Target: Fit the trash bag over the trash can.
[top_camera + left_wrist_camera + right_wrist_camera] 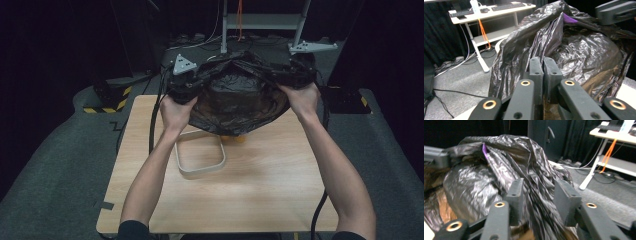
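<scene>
1. Bag: a black plastic bin bag (240,95) is held up above the far half of the wooden table (260,190), stretched between the two grippers with its mouth spread wide. Its crinkled film hangs down toward the tabletop.

2. Left gripper (184,82): seen in the high view at the bag's left edge, gripped by the person's left hand (176,111). In the left gripper view its two black jaws stand pressed together (543,72), with a fold of the bag's rim pinched between them.

3. Right gripper (300,67): seen at the bag's right edge, carried by the right hand (301,97). In the right gripper view the jaws stand apart (539,195); a bunched strand of bag film runs through the gap, and the pads do not press on it.

4. Bag detail: a purple strip (569,19) shows near the top of the bag in the left gripper view, and again in the right gripper view (484,149).

5. Table contents: a white rounded-rectangular frame (200,169) lies flat on the table, just below the hanging bag and partly covered by it. A small orange patch (234,138) shows at the bag's lower edge; what it is cannot be told.

6. Surroundings: a white desk (486,15) with keyboards stands beyond the table on the grey carpet (55,165).
</scene>
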Demonstrator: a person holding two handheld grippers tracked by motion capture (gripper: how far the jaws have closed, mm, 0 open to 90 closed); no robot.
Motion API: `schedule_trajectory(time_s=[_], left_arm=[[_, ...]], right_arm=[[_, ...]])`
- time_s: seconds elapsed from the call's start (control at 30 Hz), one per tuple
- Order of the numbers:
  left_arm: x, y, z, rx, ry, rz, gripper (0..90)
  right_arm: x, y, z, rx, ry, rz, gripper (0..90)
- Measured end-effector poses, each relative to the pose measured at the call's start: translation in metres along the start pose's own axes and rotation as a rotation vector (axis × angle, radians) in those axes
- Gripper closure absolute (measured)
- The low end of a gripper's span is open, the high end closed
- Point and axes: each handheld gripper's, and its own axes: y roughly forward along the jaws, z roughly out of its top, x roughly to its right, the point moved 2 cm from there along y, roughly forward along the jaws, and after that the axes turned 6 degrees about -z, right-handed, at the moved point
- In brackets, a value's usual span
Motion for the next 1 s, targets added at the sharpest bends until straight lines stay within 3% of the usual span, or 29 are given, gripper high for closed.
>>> schedule_trajectory(time_s=[0.17, 0.37, 0.53, 0.6, 0.83, 0.97, 1.0], left_arm=[[-0.002, 0.003, 0.003, -0.011, -0.011, 0.001, 88.5], [-0.003, 0.008, 0.007, -0.017, -0.015, -0.007, 88.9], [-0.005, 0.009, 0.011, -0.019, -0.009, -0.003, 89.2], [-0.008, 0.009, 0.013, -0.016, -0.013, 0.0, 89.3], [-0.015, 0.013, 0.014, -0.023, -0.02, 0.018, 89.3], [-0.02, 0.018, 0.015, -0.037, -0.024, 0.029, 89.3], [-0.024, 0.02, 0.017, -0.038, -0.039, 0.029, 89.3]], right_arm=[[-0.001, -0.016, -0.014, -0.004, -0.037, -0.008, 55.3], [-0.002, -0.018, -0.03, -0.038, -0.08, -0.03, 57.0], [-0.003, -0.017, -0.03, -0.054, -0.121, -0.038, 84.6], [-0.003, -0.017, -0.029, -0.045, -0.134, -0.043, 89.5], [0.012, -0.014, -0.019, 0.019, -0.062, -0.046, 89.9], [0.017, -0.009, -0.018, 0.029, -0.033, -0.039, 89.9], [0.022, -0.005, -0.015, 0.04, -0.003, -0.031, 89.9]])
